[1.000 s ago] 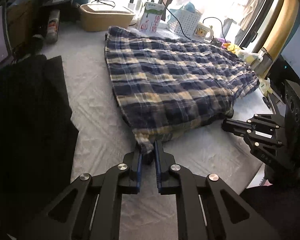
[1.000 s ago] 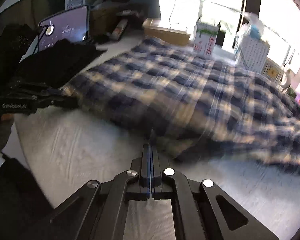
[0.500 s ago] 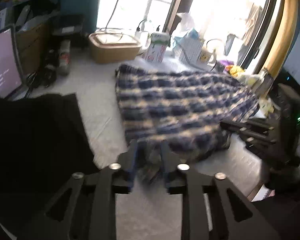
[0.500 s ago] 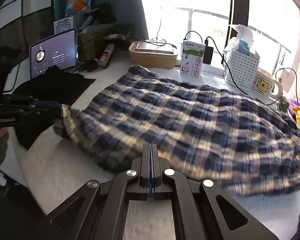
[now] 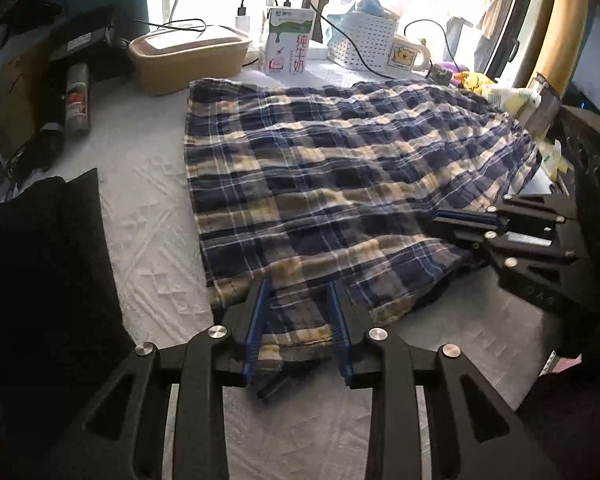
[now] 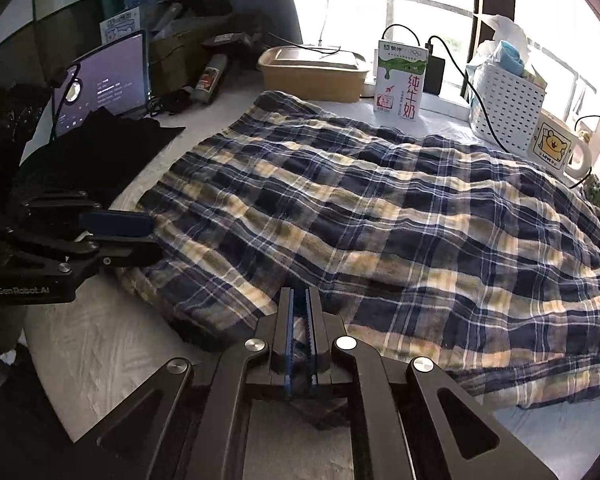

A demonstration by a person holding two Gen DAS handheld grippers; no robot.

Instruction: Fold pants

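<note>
The blue and cream plaid pants (image 5: 340, 168) lie spread flat on the white-covered table (image 5: 148, 232). My left gripper (image 5: 298, 286) hovers over their near left corner with its jaws apart; the hem lies between the pads, untouched by them. Farther right along the same near edge is my right gripper (image 6: 299, 294). Its jaws are opening, a narrow gap shows, and the fabric edge (image 6: 380, 220) lies in that gap. Each wrist view catches the other gripper: the right one (image 5: 440, 222) at the pants' right side, the left one (image 6: 154, 236) at their left corner.
A black cloth (image 5: 40, 260) covers the table's left side, by a lit screen (image 6: 104, 76). Along the window stand a beige lidded box (image 5: 188, 56), a milk carton (image 5: 288, 40), a white basket (image 5: 364, 40) and a mug (image 5: 404, 54). A spray can (image 5: 76, 96) lies at the far left.
The left jaws, shut on the pants' corner a second ago, have parted and let it go. The right jaws have begun to part. Both grippers moved in over the near edge.
</note>
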